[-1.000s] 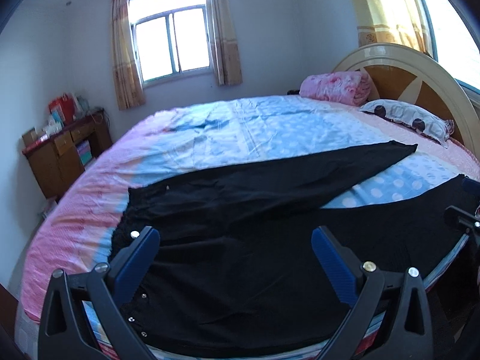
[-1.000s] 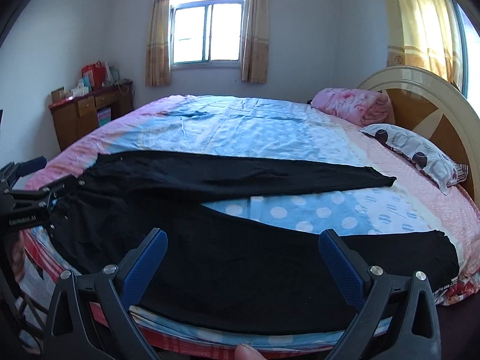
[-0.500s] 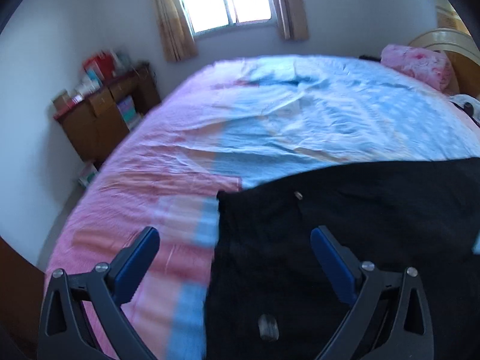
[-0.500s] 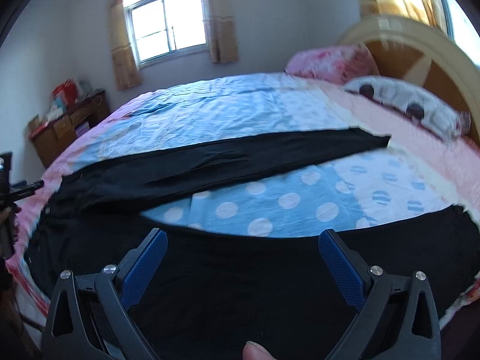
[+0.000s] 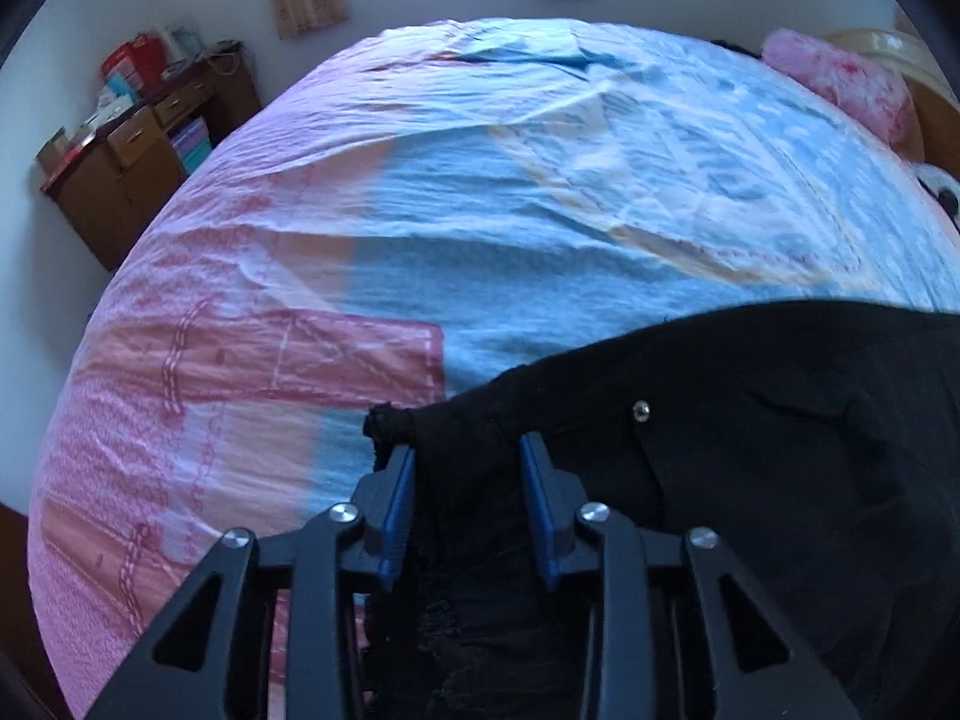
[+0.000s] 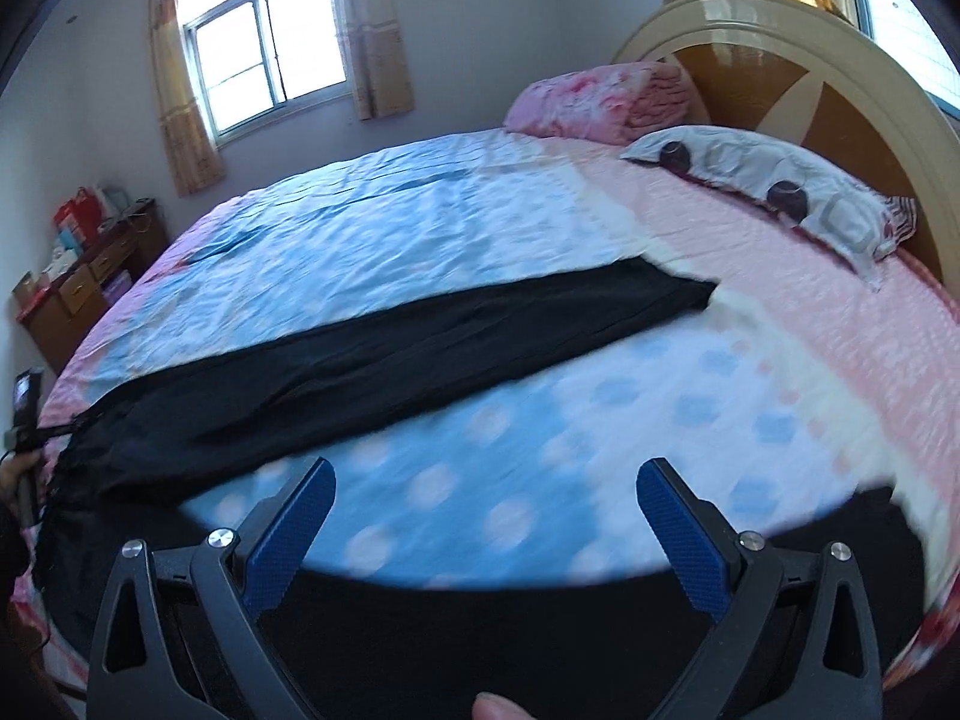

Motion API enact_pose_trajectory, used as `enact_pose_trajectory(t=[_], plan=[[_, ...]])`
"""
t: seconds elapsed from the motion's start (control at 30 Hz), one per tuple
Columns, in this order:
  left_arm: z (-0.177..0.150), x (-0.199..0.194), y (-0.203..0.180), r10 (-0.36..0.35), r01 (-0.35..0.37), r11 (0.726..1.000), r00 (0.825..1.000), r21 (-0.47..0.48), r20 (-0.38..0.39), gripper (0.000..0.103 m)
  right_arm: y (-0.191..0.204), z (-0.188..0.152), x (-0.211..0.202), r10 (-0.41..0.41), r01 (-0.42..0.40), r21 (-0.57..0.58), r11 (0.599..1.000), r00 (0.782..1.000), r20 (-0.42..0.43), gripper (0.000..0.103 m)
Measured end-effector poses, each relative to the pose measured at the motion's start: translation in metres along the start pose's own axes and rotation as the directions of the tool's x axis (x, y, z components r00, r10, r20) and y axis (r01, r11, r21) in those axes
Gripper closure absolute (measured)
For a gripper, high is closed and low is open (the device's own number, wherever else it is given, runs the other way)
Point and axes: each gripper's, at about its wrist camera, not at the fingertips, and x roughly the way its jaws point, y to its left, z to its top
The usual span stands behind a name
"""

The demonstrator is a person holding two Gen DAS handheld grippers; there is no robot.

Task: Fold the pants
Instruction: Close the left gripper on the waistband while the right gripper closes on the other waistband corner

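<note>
At the near edge of the bed (image 6: 780, 312) the left gripper (image 5: 467, 501) has its blue pads drawn in on a bunched corner of the black pants (image 5: 750, 450), cloth pinched between them, at the waist end beside a small metal button (image 5: 641, 411). The right gripper (image 6: 483, 531) hangs spread wide above the near leg, gripping nothing, a fingertip (image 6: 501, 708) showing below it. The pants lie flat on the bed, legs splayed apart, the far leg running toward the headboard (image 6: 798, 78). Farther up the bed a spotted pillow (image 6: 774, 192) and a folded pink quilt (image 6: 600, 99) rest against the headboard; beyond the bed stand a dresser (image 5: 138, 144) and a window (image 6: 264, 54)
</note>
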Motion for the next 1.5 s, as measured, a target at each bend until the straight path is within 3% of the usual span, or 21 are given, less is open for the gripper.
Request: enact_pose_trajectory(t=[0.07, 0.2, 0.5, 0.7, 0.8, 0.9, 0.97, 1.07, 1.27, 1.5], plan=[[0.002, 0.001, -0.001, -0.002, 0.002, 1.0, 1.0, 0.011, -0.015, 0.068, -0.022, 0.024, 0.019, -0.023, 0.023, 0.002, 1.0, 0.999, -0.023, 0.027], [0.009, 0.007, 0.0, -0.009, 0.009, 1.0, 0.999, 0.006, -0.033, 0.068, -0.072, 0.076, 0.07, -0.042, 0.046, 0.051, 0.998, 0.996, -0.083, 0.028], [0.007, 0.007, -0.003, 0.023, -0.022, 0.999, 0.999, 0.036, -0.029, 0.068, -0.142, 0.152, 0.177, -0.062, 0.097, 0.152, 0.984, 0.975, -0.215, 0.028], [0.01, 0.011, -0.003, 0.012, -0.011, 0.999, 0.999, 0.034, -0.033, 0.068, -0.16, 0.173, 0.243, -0.014, 0.065, 0.154, 0.986, 0.949, -0.314, 0.032], [0.012, 0.013, -0.005, 0.011, -0.01, 0.999, 0.999, 0.04, -0.039, 0.068, -0.161, 0.173, 0.273, 0.051, 0.013, 0.158, 0.987, 0.917, -0.397, 0.032], [0.014, 0.015, -0.006, 0.013, -0.011, 0.999, 0.999, 0.047, -0.042, 0.068, -0.154, 0.168, 0.291, 0.039, 0.003, 0.093, 0.996, 0.896, -0.443, 0.052], [0.014, 0.015, -0.007, 0.013, -0.011, 0.999, 0.999, 0.043, -0.039, 0.069, -0.149, 0.168, 0.29, 0.008, 0.011, 0.042, 0.999, 0.906, -0.424, 0.083], [0.013, 0.012, -0.005, 0.007, -0.006, 1.0, 1.0, 0.028, -0.023, 0.075, -0.147, 0.17, 0.281, 0.007, 0.01, 0.041, 0.999, 0.914, -0.405, 0.097], [0.011, -0.022, 0.005, -0.053, 0.054, 0.998, 0.996, -0.014, 0.067, 0.082, -0.14, 0.184, 0.201, 0.029, -0.028, 0.008, 1.0, 0.969, -0.247, 0.097], [0.0, -0.08, 0.02, -0.123, 0.13, 0.991, 0.971, -0.024, 0.203, 0.083, -0.141, 0.175, 0.105, 0.085, -0.087, -0.02, 0.996, 0.992, -0.099, 0.097]])
